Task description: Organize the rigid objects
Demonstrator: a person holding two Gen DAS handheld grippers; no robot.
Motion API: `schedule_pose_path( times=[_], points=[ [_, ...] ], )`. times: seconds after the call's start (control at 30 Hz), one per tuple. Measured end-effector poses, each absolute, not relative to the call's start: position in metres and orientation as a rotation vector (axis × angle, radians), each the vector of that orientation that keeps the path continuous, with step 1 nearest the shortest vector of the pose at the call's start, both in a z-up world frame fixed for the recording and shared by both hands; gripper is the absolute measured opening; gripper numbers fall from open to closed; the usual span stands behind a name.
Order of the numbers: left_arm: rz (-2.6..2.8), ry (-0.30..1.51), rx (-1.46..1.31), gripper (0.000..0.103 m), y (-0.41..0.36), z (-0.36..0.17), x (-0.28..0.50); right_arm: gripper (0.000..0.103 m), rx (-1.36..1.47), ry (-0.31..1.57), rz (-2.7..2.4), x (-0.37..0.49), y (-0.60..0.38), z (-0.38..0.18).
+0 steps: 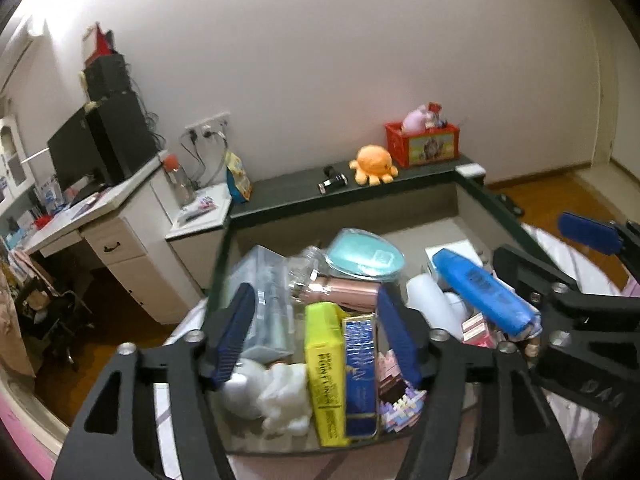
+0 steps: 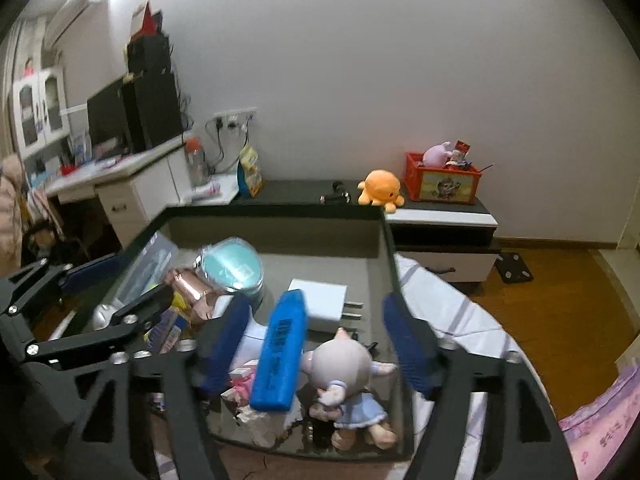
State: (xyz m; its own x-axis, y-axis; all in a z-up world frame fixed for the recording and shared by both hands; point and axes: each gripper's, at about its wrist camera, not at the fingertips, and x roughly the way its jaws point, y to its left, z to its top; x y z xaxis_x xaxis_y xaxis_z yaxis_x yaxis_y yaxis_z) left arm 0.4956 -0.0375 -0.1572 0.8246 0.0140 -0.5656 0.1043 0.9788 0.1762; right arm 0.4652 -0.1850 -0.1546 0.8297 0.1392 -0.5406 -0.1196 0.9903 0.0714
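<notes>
— Claws first: what are they doing?
— Left claw (image 1: 316,332) is spread, gripping nothing; the yellow box (image 1: 325,372) and the dark blue box (image 1: 361,372) stand between its fingers, untouched. Right claw (image 2: 316,340) is released as well.
— And the blue marker (image 2: 280,354)?
— Lying loose in the tray (image 2: 384,248) between the right claw's fingers, tip pointing away; the doll (image 2: 344,376) is just right of it, the white charger (image 2: 320,302) beyond.
</notes>
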Motion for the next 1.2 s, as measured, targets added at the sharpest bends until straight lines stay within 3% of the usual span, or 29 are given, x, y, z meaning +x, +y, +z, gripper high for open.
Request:
schedule_pose_path(
  times=[0.13,0.17,0.2,0.27,0.47,1.2],
  points=[
    [-0.031,0.530,0.176,0.086,-0.029,-0.129,0.466,0.087,0.057,0.519,0.158,0.438,-0.188,-0.129],
    [-0.027,0.514,0.168,0.086,-0.026,-0.123,0.458,0.091,0.056,0.504,0.164,0.431,-0.188,-0.123],
    [-0.027,0.498,0.153,0.087,-0.024,-0.116,0.448,0.103,0.061,0.484,0.169,0.419,-0.189,-0.115],
    [-0.036,0.462,0.110,0.095,-0.016,-0.104,0.428,0.103,0.065,0.452,0.179,0.401,-0.187,-0.103],
    [-0.009,0.365,0.092,0.103,-0.006,-0.072,0.362,0.103,-0.014,0.358,0.178,0.338,-0.171,-0.073],
    [0.028,0.125,0.031,0.103,0.020,-0.011,0.139,0.103,-0.036,0.165,0.192,0.133,-0.150,-0.012]
  ],
)
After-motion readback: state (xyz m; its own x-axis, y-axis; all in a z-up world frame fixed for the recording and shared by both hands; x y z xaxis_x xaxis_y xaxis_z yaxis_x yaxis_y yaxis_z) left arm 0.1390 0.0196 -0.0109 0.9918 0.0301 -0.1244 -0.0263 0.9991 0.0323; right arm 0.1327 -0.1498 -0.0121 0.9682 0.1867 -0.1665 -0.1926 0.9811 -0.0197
